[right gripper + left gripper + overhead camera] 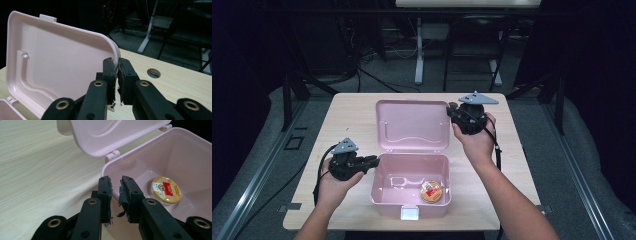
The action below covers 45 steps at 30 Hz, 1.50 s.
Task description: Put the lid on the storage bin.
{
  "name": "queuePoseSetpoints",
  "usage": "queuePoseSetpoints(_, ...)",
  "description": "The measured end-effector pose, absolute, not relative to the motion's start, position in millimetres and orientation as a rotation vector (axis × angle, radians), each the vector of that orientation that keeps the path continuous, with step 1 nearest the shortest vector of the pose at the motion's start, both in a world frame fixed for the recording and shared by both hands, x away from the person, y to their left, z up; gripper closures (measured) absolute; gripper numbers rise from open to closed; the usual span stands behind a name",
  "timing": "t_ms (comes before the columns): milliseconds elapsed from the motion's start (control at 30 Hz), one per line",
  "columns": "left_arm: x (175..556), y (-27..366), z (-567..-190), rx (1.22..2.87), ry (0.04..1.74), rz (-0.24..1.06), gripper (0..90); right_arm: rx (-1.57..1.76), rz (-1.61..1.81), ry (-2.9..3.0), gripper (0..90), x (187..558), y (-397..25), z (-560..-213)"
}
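The right tool (451,113) pinches the thin, light lid (412,125) at its edge. The left tool (375,161), a little open, holds nothing beside the hard, smooth box (384,170).

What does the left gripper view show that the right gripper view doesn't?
The left gripper view looks into the box's tub, with a round gold tin on its floor, past the left gripper at the tub's wall. The right gripper view has the right gripper shut on the lid's edge, plus a hole in the table. Both share the pink lid.
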<state>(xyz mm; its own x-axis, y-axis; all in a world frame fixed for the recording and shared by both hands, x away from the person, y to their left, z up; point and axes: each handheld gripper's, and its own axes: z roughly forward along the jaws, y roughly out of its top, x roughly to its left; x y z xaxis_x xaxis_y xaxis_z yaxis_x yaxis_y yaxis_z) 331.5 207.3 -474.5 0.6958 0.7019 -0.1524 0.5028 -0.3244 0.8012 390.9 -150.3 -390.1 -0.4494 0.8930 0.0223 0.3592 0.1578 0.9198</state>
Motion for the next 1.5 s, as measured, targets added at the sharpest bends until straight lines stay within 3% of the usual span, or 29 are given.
queuePoseSetpoints(800, 341.5, 214.5, -463.0, 1.961, 0.952, 0.303, 75.0, 1.120, 1.321, 1.879, 85.1, 381.9, -150.9, -391.3)
queuePoseSetpoints(1500, 381.2, 201.7, -418.2, 1.900, 0.967, 0.465, 70.5, 1.114, 1.337, 1.879, 85.1, 381.6, -152.0, -391.9)
